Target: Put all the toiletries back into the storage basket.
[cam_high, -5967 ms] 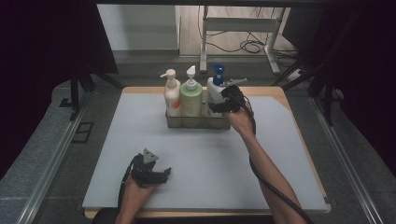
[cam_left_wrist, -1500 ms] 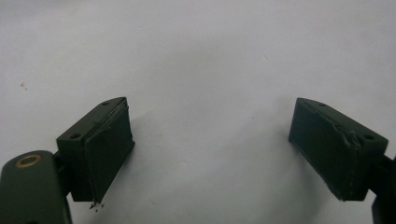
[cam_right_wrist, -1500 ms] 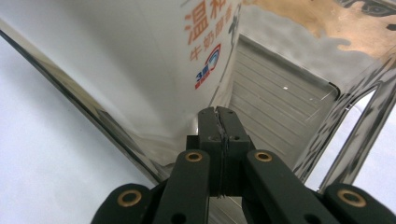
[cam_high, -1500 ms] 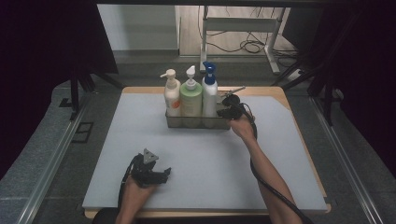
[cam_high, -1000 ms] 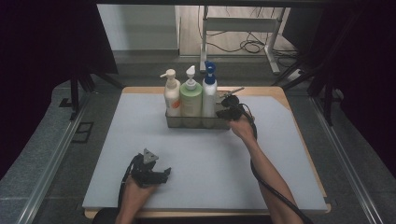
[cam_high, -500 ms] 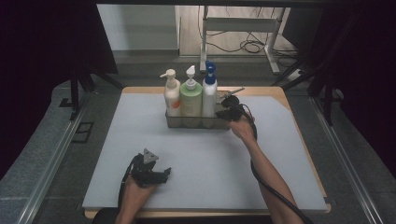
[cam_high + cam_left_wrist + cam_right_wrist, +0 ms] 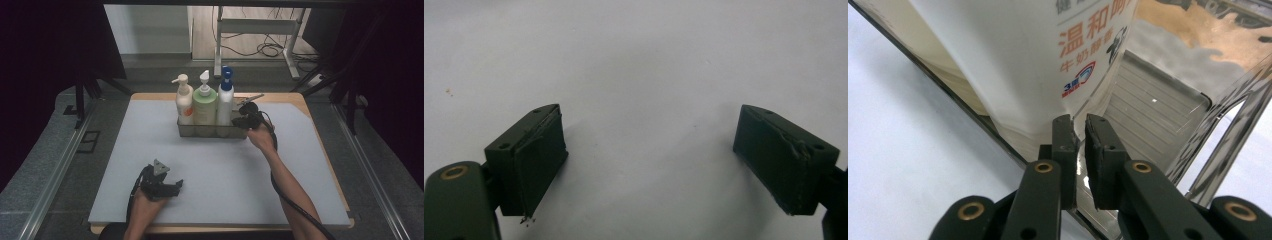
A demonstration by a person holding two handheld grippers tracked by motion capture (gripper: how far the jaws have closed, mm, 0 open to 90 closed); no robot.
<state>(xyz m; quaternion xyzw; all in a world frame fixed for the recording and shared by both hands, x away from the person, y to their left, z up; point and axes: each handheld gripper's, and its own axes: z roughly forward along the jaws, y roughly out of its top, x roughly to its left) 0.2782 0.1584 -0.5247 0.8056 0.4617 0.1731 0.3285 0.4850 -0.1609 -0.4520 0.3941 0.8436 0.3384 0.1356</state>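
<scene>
A clear basket (image 7: 210, 131) at the back of the mat holds three upright pump bottles: a white one with an orange label (image 7: 183, 102), a green one (image 7: 204, 106) and a white one with a blue pump (image 7: 225, 100). My right gripper (image 7: 240, 119) is at the basket's right end, beside the blue-pump bottle (image 7: 1018, 60). Its jaws have just been opening a little. They now stand a sliver apart (image 7: 1081, 142) with the basket's thin wall (image 7: 1228, 130) edge between them. My left gripper (image 7: 172, 189) rests on the mat near the front, open with nothing between its jaws (image 7: 649, 160).
A pale grey mat (image 7: 225, 175) covers the wooden table (image 7: 300, 98). Dark rails run along both sides. Cables and a metal stand (image 7: 260, 25) lie beyond the far edge.
Six seconds ago the blue-pump bottle leaned at the basket's right end by my right gripper; it now stands upright inside. Both hands have kept still over the last second.
</scene>
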